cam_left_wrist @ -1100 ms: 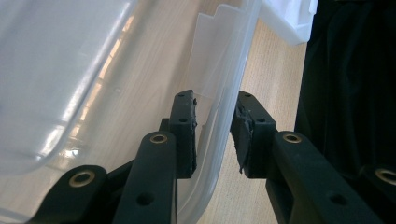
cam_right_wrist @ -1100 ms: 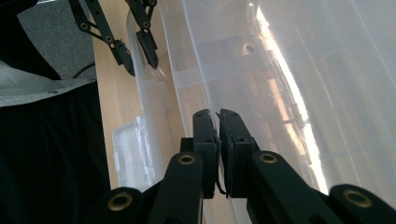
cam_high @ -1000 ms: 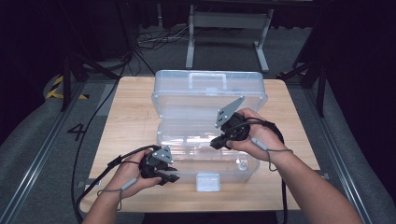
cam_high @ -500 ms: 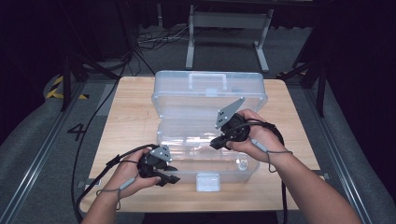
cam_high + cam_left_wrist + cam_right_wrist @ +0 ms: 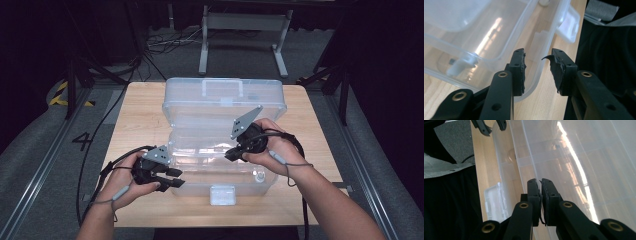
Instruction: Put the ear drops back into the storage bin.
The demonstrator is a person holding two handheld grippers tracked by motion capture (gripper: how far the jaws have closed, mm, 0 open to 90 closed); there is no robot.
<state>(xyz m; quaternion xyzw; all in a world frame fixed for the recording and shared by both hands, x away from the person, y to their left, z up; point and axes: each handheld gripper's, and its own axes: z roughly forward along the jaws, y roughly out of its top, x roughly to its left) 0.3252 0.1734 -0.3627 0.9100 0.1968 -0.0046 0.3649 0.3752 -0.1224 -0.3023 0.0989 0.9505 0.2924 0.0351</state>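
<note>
Right hand-held gripper (image 5: 541, 185) pinches the clear box's (image 5: 220, 100) barely visible tray edge; left hand-held gripper (image 5: 537, 67) open.

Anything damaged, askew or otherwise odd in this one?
Yes: in the left gripper view, the left gripper has worn pads; the rubber on one is torn and curls off at its tip. Its jaws, just opening, straddle the clear box front rim without pressing it. Nothing is spilled.

Evenly lit wooden table (image 5: 140, 120) against a dark, underexposed surround. Bright streaks of overhead glare across the clear plastic box (image 5: 220, 100) in both gripper views. Soft focus in the high view; near jaws sharp, the far latch (image 5: 569, 25) blurred in the left gripper view.
</note>
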